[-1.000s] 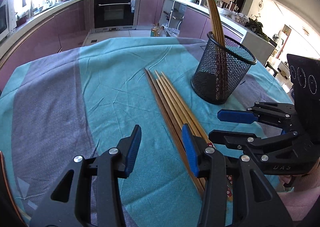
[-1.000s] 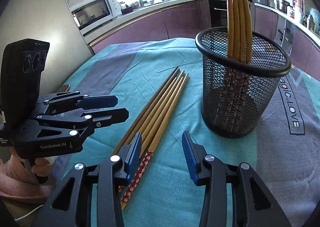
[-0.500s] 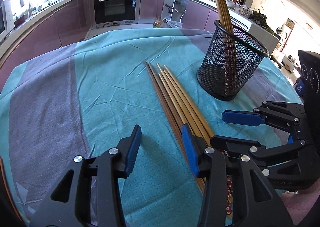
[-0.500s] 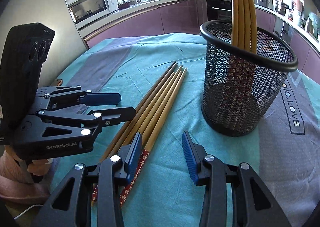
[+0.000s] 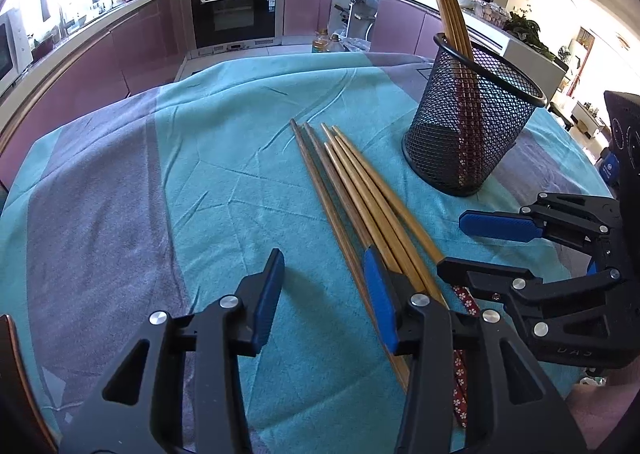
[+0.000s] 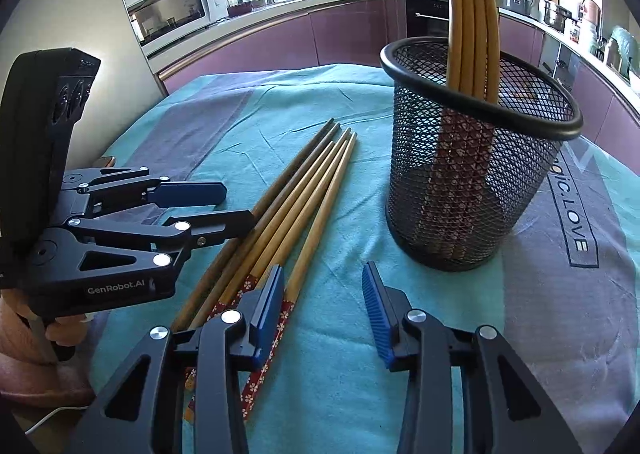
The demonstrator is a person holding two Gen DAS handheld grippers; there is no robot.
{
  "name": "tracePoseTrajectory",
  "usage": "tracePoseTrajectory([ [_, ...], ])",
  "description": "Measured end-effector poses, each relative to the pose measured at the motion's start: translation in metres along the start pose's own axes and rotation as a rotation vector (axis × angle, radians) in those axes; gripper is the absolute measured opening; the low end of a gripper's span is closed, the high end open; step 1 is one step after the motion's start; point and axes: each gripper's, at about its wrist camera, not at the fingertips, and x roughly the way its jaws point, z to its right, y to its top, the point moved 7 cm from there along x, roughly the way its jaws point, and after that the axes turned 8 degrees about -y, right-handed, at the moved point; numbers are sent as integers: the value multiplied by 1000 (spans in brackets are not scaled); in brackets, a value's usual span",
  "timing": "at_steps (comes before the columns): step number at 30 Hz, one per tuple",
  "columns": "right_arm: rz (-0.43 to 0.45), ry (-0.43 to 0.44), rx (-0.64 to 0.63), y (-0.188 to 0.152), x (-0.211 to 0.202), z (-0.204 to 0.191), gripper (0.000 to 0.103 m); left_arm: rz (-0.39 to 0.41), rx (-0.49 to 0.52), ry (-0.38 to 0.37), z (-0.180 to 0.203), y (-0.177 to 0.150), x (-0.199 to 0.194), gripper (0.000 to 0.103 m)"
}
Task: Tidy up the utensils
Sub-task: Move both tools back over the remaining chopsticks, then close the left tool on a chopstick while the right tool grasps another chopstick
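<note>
Left wrist view shows my left claw (image 5: 324, 286) and right claw (image 5: 464, 242) both apart and empty, flanking the loose chopsticks (image 5: 360, 193) lying bundled on the cloth-covered surface (image 5: 160, 173) beside the mesh holder (image 5: 472, 125), likely so I can lift them.

Loose chopsticks (image 5: 362, 197) (image 6: 296, 209): a flat bundle of six wooden sticks, two darker, lying side by side just beside the mesh holder (image 5: 472, 125) (image 6: 476, 173), tapered tips pointing away, red floral-patterned ends toward the viewer. Mesh holder: black, upright, round. Stored chopsticks (image 5: 448, 5) (image 6: 472, 13): four stand inside it, leaning on its rim, patterned ends down.
</note>
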Motion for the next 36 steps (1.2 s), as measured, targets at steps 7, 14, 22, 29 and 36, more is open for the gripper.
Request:
tracePoseTrajectory([
  [7,0,-29,-5,6,5,-1,34,-4,11,11,-1,6,3,39],
  [14,12,-64,-13,15,14,-5,30,-25,17,13,-6,19,13,34],
  [22,24,-49,58,20,17,4,13,-27,-10,-24,-6,21,20,23],
  [29,24,10,152,18,14,12,6,-17,-54,-45,-5,16,18,10],
  [36,59,55,161,17,0,12,6,6,-89,-62,-8,5,3,8],
])
